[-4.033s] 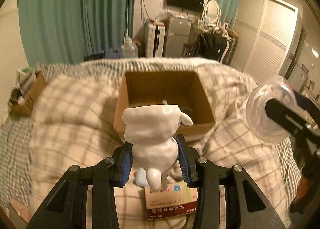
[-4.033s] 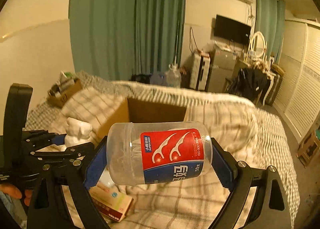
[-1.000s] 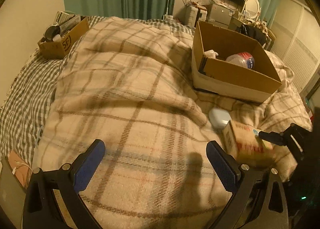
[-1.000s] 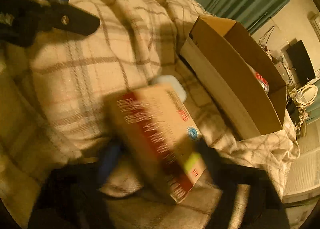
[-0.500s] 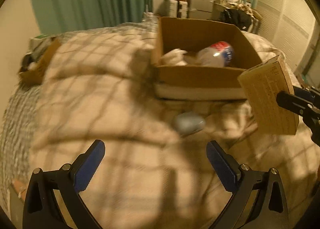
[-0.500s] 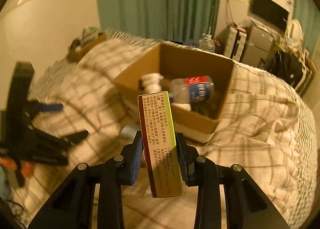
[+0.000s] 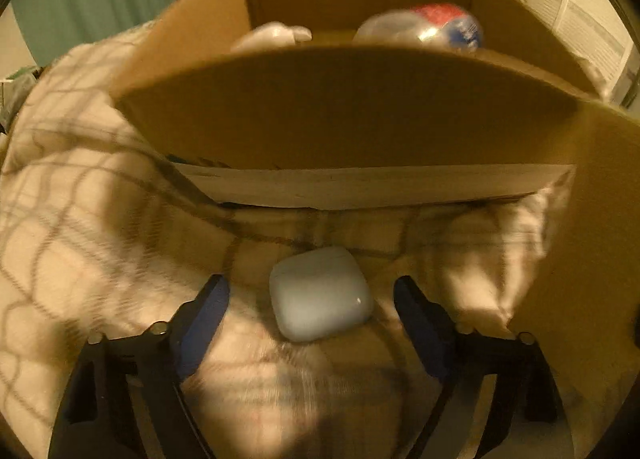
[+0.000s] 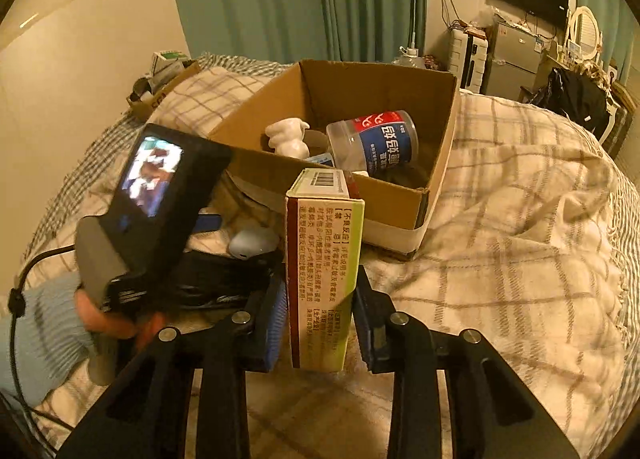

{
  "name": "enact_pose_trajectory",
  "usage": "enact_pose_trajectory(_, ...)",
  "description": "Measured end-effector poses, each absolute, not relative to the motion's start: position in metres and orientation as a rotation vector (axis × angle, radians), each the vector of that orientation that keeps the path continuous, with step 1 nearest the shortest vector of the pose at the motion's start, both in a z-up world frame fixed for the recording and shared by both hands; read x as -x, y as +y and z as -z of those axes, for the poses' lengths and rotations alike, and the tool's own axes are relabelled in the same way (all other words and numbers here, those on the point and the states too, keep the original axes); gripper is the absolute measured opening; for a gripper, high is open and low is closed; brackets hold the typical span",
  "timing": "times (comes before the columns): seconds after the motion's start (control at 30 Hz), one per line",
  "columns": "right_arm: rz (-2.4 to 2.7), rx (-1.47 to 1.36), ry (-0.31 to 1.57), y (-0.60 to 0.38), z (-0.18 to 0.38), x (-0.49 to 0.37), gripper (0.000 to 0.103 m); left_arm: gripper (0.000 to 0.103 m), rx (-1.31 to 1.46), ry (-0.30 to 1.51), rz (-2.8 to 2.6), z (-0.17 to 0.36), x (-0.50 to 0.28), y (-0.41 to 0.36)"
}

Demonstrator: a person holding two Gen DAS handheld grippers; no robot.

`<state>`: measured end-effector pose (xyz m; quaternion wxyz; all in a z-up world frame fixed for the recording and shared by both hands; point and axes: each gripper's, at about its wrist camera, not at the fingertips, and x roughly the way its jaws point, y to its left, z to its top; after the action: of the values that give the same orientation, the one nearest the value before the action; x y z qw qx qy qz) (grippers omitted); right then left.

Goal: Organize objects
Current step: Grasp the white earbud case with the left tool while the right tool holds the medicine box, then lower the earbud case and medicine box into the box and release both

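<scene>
Left gripper [image 7: 311, 295]: held low over the blanket, its jaws standing apart on either side of one small pale case; the jaws have just been closing, and the pads are not seen touching the case
Right gripper [image 8: 320, 311]: closed on one medicine box, gripped by its narrow sides and held upright in the air near the carton's front wall
Case [image 7: 320, 293]: one, laid flat on the blanket just in front of the carton, between the blue pads [image 7: 204, 309]
Medicine box [image 8: 324, 279]: one, with printed text on its face and a barcode on its top end
Carton [image 8: 404, 201]: one open cardboard carton, set on the bed
Inside the carton: one white figurine [image 8: 288, 137] and one clear jar [image 8: 374, 145] with a red and blue label, laid on its side beside the figurine
Blanket [image 8: 500, 259]: one checked blanket, spread over the bed
Second carton [image 8: 160, 89]: one smaller carton, seen at the far left edge of the bed
Hand [image 8: 104, 319]: one, seen around the left gripper's handle, with a pale blue sleeve
</scene>
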<state>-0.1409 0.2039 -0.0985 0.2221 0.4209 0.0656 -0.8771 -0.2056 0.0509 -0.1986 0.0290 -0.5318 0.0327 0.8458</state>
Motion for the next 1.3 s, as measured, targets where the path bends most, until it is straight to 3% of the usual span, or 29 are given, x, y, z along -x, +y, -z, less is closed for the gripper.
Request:
enact_pose_trajectory(0.03,2.425,-1.164,0.186,0.203,0.099,0.141,0.029,0.057,1.672,0.1,-2.589,0.204,0.208,0.052)
enact_pose_trajectory(0.07,2.429,-1.163,0.186,0.203,0.1,0.14,0.029,0.055,1.684,0.093,-2.569,0.207,0.209,0.052)
enact_pose_trajectory(0.3,2.49,-1.127,0.195,0.201,0.09,0.125,0.029,0.054,1.571,0.068,-2.623,0.174,0.17,0.05)
enact_pose_trajectory(0.73,2.593,-0.977,0.138,0.198,0.031,0.082,0.029,0.054,1.223,-0.034,-2.777,0.065,0.088,0.029)
enact_pose_trajectory(1.1,2.681,-0.728,0.242,0.189,-0.077,0.084,0.029,0.054,0.94,-0.01,-2.87,-0.029,0.112,0.017)
enact_pose_trajectory(1.3,2.691,-0.721,0.228,0.184,-0.096,0.127,0.029,0.054,0.869,-0.009,-2.897,-0.054,0.147,0.015)
